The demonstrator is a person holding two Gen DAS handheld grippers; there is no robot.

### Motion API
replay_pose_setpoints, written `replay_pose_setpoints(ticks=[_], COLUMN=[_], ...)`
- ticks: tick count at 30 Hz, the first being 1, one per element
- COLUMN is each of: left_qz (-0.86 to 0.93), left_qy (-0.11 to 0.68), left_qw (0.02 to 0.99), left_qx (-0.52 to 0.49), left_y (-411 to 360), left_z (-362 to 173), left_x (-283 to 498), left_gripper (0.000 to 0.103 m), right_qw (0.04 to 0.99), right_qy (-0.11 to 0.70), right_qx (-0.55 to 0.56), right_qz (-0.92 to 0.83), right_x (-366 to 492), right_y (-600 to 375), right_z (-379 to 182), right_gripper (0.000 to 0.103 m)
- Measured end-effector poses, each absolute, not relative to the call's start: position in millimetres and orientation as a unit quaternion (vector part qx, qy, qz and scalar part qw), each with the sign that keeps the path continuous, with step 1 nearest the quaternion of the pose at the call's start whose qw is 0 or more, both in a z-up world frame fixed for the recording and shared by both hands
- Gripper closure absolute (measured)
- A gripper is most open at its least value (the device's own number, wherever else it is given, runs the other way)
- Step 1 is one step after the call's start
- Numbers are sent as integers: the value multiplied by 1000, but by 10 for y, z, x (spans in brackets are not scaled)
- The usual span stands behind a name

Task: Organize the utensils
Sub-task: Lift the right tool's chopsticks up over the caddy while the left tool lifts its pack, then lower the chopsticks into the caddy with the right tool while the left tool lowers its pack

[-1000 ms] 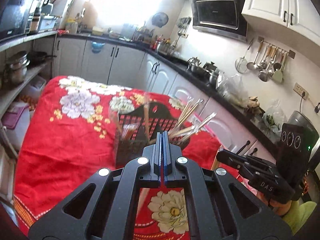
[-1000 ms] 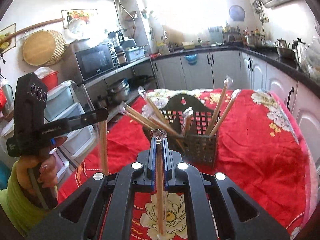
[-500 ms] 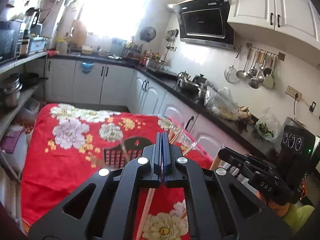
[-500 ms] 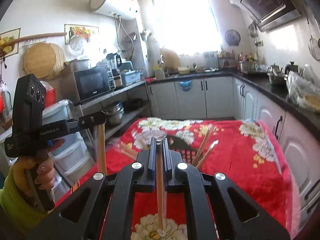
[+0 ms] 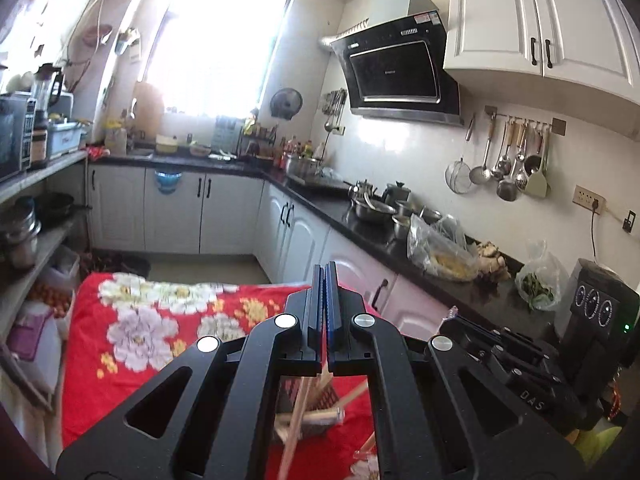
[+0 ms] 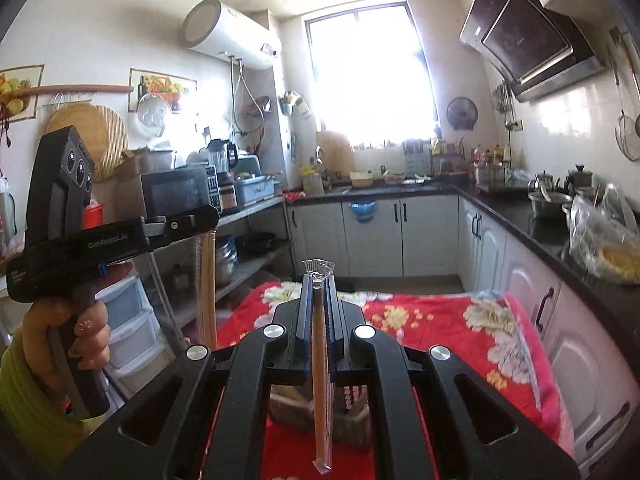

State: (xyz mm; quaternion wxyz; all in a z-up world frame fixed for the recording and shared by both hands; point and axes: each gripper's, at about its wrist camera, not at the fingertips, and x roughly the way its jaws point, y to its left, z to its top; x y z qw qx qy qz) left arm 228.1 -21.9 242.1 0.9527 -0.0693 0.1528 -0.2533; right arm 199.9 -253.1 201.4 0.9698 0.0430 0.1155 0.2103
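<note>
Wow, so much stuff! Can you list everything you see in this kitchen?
left chopstick pack: one, tan in clear wrapper, hanging from the left hand-held gripper
right chopstick pack: one, tan in clear wrapper, clamped in the right hand-held gripper
basket: one, dark, on the table below both grippers
tablecloth: one, red with flowers, over the table
range hood: one, black, right wall
ladles: several, silvery, hanging on the right wall
microwave: one, dark, left shelf
water heater: one, white, high on the left wall
left hand-held gripper: one, black, shut
right hand-held gripper: one, black, shut
hand: one, gripping the left handle
</note>
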Motion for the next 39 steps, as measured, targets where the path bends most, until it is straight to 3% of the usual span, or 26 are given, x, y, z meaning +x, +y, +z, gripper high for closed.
replay_pose_setpoints(ticks=[16,25,39], left_qz=[-190,-166,-198], left_qy=[68,62,116], left_qw=[977,981,964], left_qx=[-69,-77,-132], left_y=[-125,-83,29], left_z=[2835,2539,2107], left_x=[2718,3004,3278], left_gripper=[103,103,103], right_qw=[978,981,977], right_qy=[53,52,106], right_qx=[31,15,35], right_qz=[197,185,184], right_x=[2354,2516,2850], right_y=[-2467,-2359,-2326], right_z=[2474,2299,1869], right_gripper=[97,97,97])
